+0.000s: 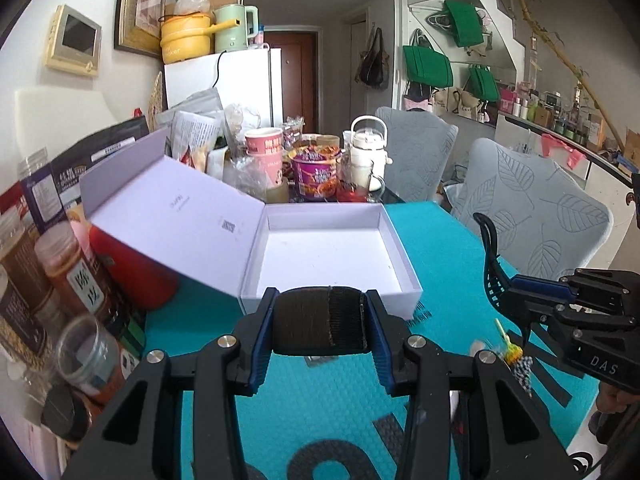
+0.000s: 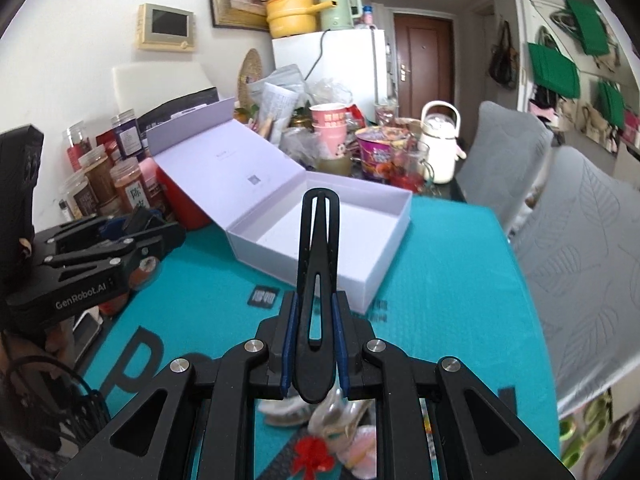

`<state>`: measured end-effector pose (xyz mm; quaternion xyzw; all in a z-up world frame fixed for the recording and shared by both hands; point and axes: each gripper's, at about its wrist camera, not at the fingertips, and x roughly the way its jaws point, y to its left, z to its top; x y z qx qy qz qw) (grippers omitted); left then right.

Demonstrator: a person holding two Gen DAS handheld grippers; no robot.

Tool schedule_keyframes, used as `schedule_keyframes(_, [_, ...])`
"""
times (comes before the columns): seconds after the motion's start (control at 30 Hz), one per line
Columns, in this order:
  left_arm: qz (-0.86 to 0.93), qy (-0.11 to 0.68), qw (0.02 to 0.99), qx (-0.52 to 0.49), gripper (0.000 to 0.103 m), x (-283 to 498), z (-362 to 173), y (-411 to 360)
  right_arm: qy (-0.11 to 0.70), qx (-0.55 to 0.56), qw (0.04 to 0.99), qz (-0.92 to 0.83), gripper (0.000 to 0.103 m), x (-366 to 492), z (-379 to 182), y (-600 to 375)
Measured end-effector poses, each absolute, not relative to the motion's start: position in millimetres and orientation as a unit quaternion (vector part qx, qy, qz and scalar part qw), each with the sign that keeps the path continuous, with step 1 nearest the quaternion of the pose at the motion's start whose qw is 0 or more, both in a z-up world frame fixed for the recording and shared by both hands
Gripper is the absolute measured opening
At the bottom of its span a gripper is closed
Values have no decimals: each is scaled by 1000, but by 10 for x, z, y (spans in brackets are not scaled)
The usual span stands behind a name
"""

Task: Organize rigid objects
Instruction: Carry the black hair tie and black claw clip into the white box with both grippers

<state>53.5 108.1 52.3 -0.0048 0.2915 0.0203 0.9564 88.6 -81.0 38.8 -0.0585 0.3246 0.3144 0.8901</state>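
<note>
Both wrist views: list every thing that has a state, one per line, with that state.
White cardboard gift box: open, empty inside.
Box's hinged lid: flipped back, resting on the red container.
Left hand-held gripper: shut on a black curved ribbed piece.
Right hand-held gripper: shut on a long black slotted hair clip, clip closed.

I've got both wrist cameras angled down, close over the teal mat (image 1: 440, 248), sharing the open white box (image 2: 360, 240).
</note>
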Motion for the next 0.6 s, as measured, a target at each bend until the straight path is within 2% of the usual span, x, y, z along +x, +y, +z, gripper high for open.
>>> schedule_keyframes(0.6, [39,276,960,-3,42,1515,559,1385,318,-76,876,355,17,1767,423,-298])
